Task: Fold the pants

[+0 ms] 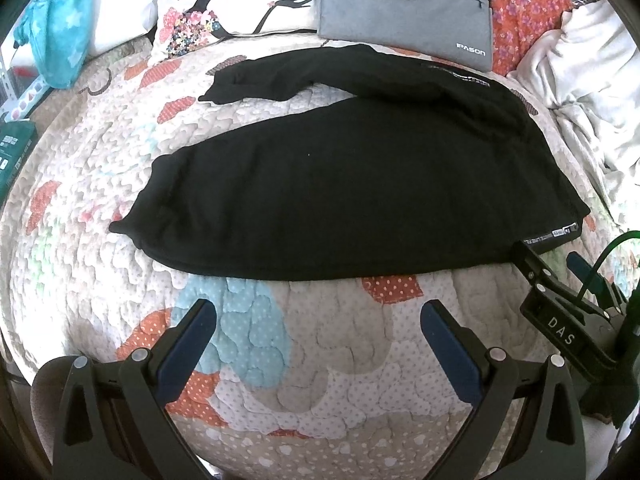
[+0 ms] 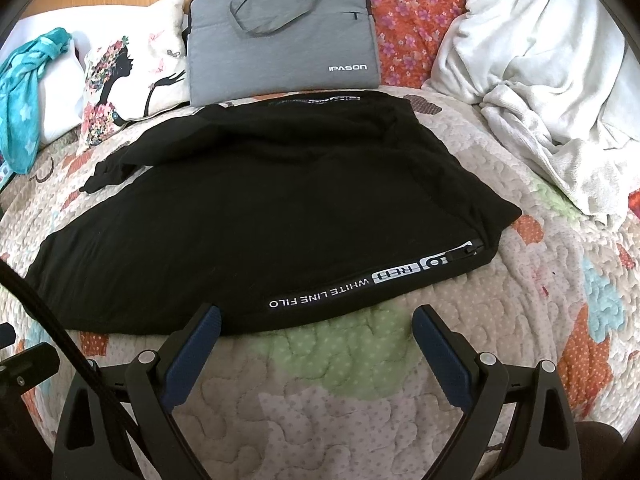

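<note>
1. The pants (image 1: pixel 340 184) lay spread across the middle of the left wrist view, on the quilt (image 1: pixel 320 360) of a bed. They were flat rather than bunched, which reads as laid out ready for a fold.

2. One leg (image 1: pixel 280 76) ran off toward the upper left of that view, apart from the near leg. So the two legs were not yet stacked, and I judged the first fold not yet made.

3. The left tongs (image 1: pixel 316 320) stood wide apart at the bottom of the frame, over bare quilt just short of the near hem edge, gripping nothing. That spot suits a reach for the near edge.

4. The right tongs (image 2: pixel 316 324) were also spread apart and empty, low in the right wrist view. The left fingertip sat at the pants' near edge; whether it touched the cloth could not be told.

5. The printed strip (image 2: pixel 352 280) by the zip lay just above the right tongs, marking the waist end toward the lower right of that view.

6. Both tongs facing the same long edge suggests a two-point pick-up, so the cloth would lift evenly.

7. A grey bag (image 2: pixel 284 40) sat at the top centre, just beyond the pants, with a pillow (image 2: pixel 132 72) at upper left and a white blanket (image 2: pixel 540 60) at upper right. These crowded the far side, which may explain working from the near edge.
</note>
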`<control>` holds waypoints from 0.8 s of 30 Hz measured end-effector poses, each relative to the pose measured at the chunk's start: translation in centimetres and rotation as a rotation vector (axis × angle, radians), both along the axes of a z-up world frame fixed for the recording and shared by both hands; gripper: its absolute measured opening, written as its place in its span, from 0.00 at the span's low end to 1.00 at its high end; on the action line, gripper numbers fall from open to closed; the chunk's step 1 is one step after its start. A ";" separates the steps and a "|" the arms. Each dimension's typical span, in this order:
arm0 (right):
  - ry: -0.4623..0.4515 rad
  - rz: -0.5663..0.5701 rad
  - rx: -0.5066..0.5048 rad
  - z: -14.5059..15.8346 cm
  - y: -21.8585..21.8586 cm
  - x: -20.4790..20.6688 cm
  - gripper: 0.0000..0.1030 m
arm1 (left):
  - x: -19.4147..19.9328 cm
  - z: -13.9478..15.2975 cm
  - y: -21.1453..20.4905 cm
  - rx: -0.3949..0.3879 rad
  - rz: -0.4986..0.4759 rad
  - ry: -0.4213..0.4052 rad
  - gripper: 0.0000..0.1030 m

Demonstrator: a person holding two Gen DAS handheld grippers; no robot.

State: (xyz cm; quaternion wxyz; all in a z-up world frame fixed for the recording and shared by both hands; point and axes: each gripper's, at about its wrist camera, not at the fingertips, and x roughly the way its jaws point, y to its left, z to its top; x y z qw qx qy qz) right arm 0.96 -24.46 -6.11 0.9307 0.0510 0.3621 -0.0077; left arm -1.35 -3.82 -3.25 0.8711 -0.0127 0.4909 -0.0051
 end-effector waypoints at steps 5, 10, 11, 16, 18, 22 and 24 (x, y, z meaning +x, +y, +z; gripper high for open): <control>0.005 0.002 -0.003 -0.1 0.1 0.1 0.96 | 0.2 0.0 0.2 -0.006 0.008 -0.001 0.99; 0.007 0.002 -0.012 -0.3 0.3 0.2 0.96 | 0.5 0.0 0.7 -0.019 0.022 -0.003 0.99; 0.007 0.002 -0.015 -0.3 0.3 0.1 0.96 | 0.5 0.0 0.9 -0.024 0.026 -0.004 0.99; 0.008 0.012 -0.033 0.1 0.4 -0.2 0.96 | 0.7 0.5 1.9 -0.051 0.038 -0.018 0.99; 0.011 0.027 -0.007 1.2 -0.3 -0.2 0.96 | 0.9 0.9 2.6 -0.060 0.043 -0.029 0.99; 0.017 0.012 0.043 4.1 -3.3 0.8 0.96 | 1.3 1.9 5.2 -0.085 0.078 -0.061 0.99; 0.061 -0.025 0.083 4.9 -6.2 2.1 0.96 | 1.6 2.2 6.6 -0.095 0.099 -0.074 0.99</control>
